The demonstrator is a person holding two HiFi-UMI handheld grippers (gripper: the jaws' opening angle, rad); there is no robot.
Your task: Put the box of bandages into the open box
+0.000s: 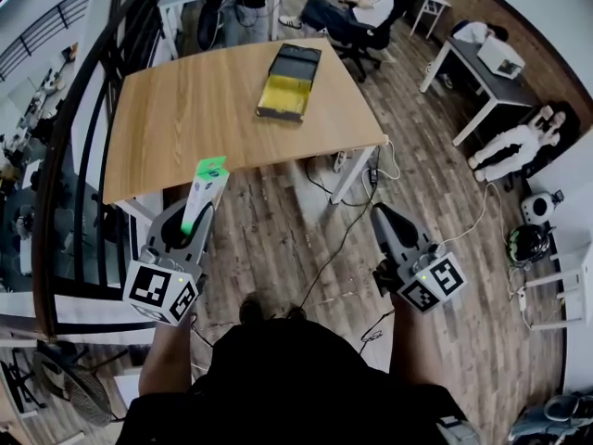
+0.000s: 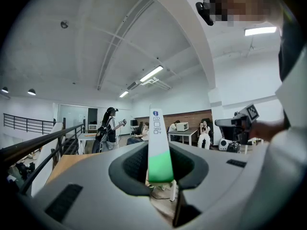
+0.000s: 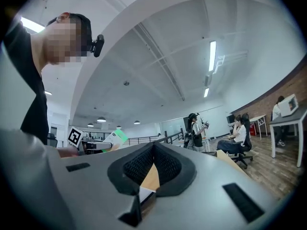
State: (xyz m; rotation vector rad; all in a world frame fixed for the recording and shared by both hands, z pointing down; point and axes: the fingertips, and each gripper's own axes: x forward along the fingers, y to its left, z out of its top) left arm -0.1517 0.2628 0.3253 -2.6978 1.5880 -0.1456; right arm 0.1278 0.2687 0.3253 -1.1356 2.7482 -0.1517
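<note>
Bandage box clamped in left hand-held gripper, right hand-held gripper closed empty, open box on table ahead

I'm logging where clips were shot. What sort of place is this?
Likely an open-plan office or lab: a seated person, a white desk, a wooden table and a black railing along one side.

Bright and even throughout, lit by ceiling strip lights, with only soft shadows. Heavily bowed by fisheye distortion, black at the corners. Soft and unfocused on the near left gripper
</note>
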